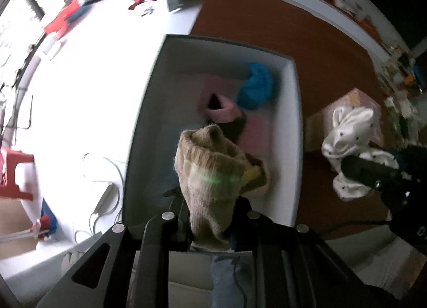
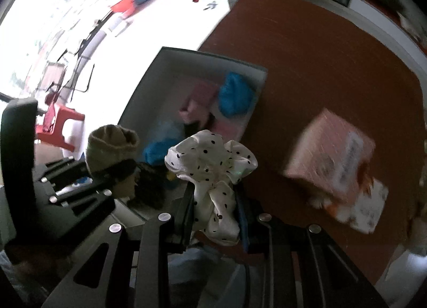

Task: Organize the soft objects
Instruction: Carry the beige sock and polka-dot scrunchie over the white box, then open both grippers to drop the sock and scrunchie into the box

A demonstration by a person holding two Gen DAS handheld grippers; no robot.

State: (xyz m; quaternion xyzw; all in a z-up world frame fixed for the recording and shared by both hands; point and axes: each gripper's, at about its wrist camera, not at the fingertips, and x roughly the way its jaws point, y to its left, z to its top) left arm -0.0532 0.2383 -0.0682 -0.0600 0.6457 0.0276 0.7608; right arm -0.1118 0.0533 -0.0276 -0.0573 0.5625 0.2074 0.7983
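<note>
My left gripper (image 1: 210,217) is shut on a beige knitted sock (image 1: 210,171) and holds it above the near end of a white open box (image 1: 149,110). In the box lie a blue cloth (image 1: 254,89), a pink sock (image 1: 221,110) and a yellow-brown item (image 1: 254,174). My right gripper (image 2: 213,201) is shut on a white polka-dot scrunchie (image 2: 213,163), just right of the box (image 2: 149,78) over the brown table (image 2: 320,67). In the right wrist view the left gripper (image 2: 106,174) with the beige sock (image 2: 112,147) shows at left.
A pink tissue box (image 2: 331,153) stands on the table (image 1: 307,27) to the right, seen behind the scrunchie (image 1: 347,134) in the left wrist view. The floor at left holds a red stool (image 2: 61,126), cables (image 1: 106,187) and scattered items.
</note>
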